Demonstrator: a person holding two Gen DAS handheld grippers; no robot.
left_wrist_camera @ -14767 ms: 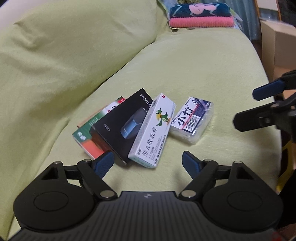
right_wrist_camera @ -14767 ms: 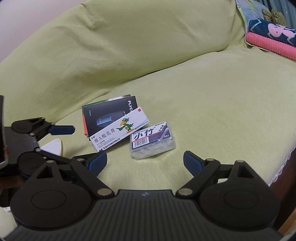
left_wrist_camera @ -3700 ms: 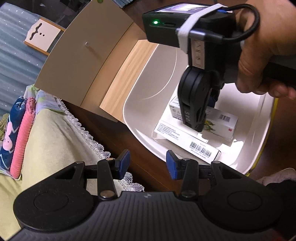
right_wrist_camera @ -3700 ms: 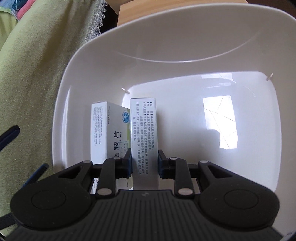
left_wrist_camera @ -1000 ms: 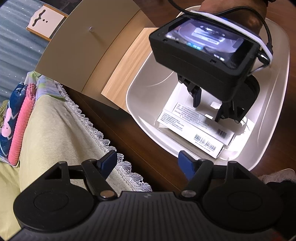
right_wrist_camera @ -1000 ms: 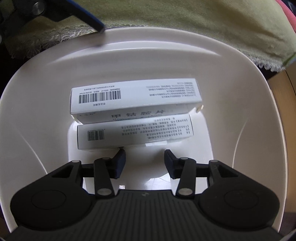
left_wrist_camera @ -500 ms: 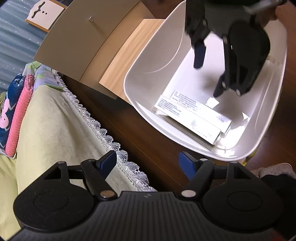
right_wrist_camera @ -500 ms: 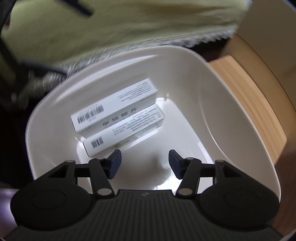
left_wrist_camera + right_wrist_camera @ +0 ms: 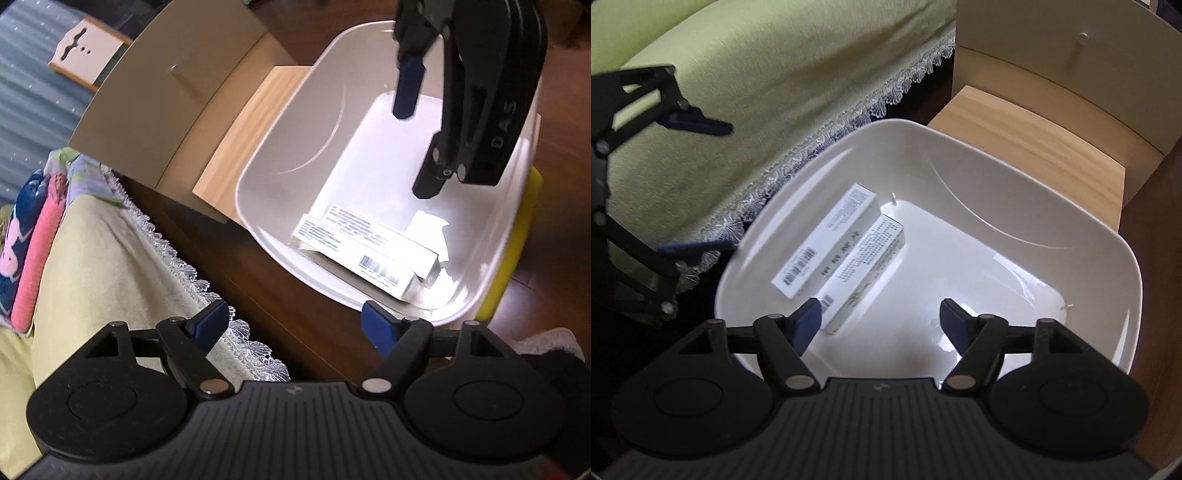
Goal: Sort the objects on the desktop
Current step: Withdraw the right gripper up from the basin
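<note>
From the left wrist camera, the left gripper [image 9: 293,325] hangs over the dark wooden floor [image 9: 258,288], between the green sofa cover with the lace edge [image 9: 110,258] and the big white plastic tub [image 9: 280,122]. Its blue fingers [image 9: 212,319] are spread wide and hold nothing. Two long white cardboard boxes [image 9: 369,254] lie flat in the tub, side by side and touching. I think they are there because the tub is where sorted things go. They lie ahead of the left fingers, well apart from them. The right gripper [image 9: 415,147] hangs above the tub, spread and empty.

From the right wrist camera, the right gripper sits over the tub's near rim [image 9: 738,280]. Its fingers [image 9: 809,325] are wide apart with nothing between them. The two boxes lie in front and a bit to the left, near the left finger but not touching it. The left gripper shows at the left edge, over the sofa, also spread.
</note>
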